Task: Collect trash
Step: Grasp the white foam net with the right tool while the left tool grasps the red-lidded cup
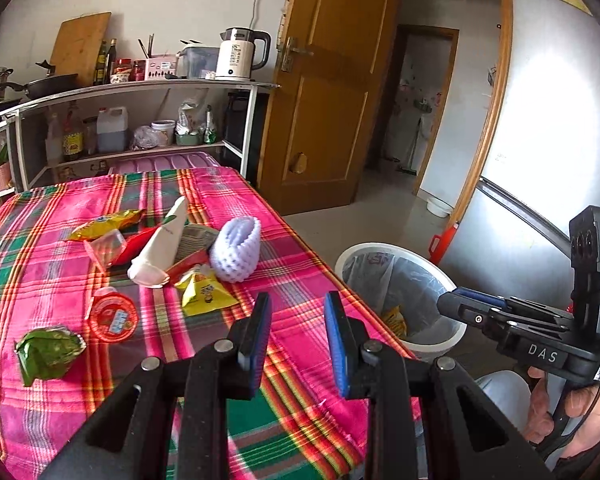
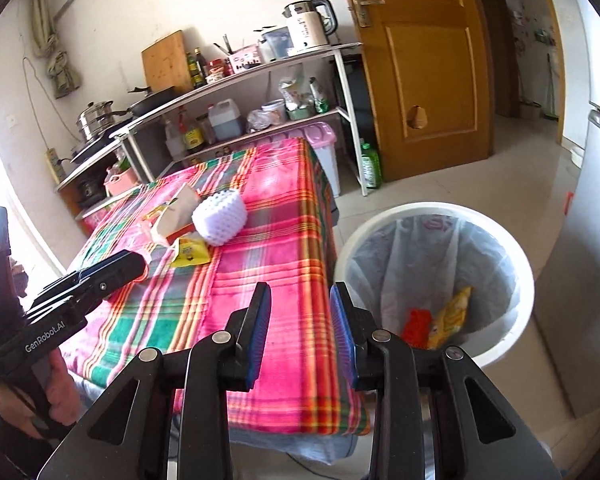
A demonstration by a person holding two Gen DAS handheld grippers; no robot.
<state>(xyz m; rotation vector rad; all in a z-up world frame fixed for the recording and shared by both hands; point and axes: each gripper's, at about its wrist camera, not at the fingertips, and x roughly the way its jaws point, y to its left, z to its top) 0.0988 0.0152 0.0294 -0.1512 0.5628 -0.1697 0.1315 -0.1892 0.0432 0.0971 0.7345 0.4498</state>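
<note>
Holding nothing in either tool right now. Your left gripper has its blue pads parted by a moderate gap with only tablecloth showing between them; it sits over the near right part of the table. Your right gripper has the same moderate gap and is also empty; it points at the table's right edge, with the bin just to the right of its right finger.

In the left wrist view your right hand grips the handle of the other tool, which is out over the bin's near rim.

Trash on the plaid tablecloth, nearest outward:
- yellow snack packet, just ahead of the left pad
- red jelly cup, left of that
- crumpled green wrapper, near the left edge, just beside the cup
- white foam fruit net, on its side, touching the yellow packet's far end
- white paper cone, leaning over red wrappers mid-table
- clear plastic cup, tipped over, left of the cone
- yellow-orange packet, furthest back

White bin stands on the floor by the table's right side, with a clear liner. Inside: a yellow packet and a red wrapper near the bottom.

Behind the table: shelf rack with a kettle, and an open wooden door.
</note>
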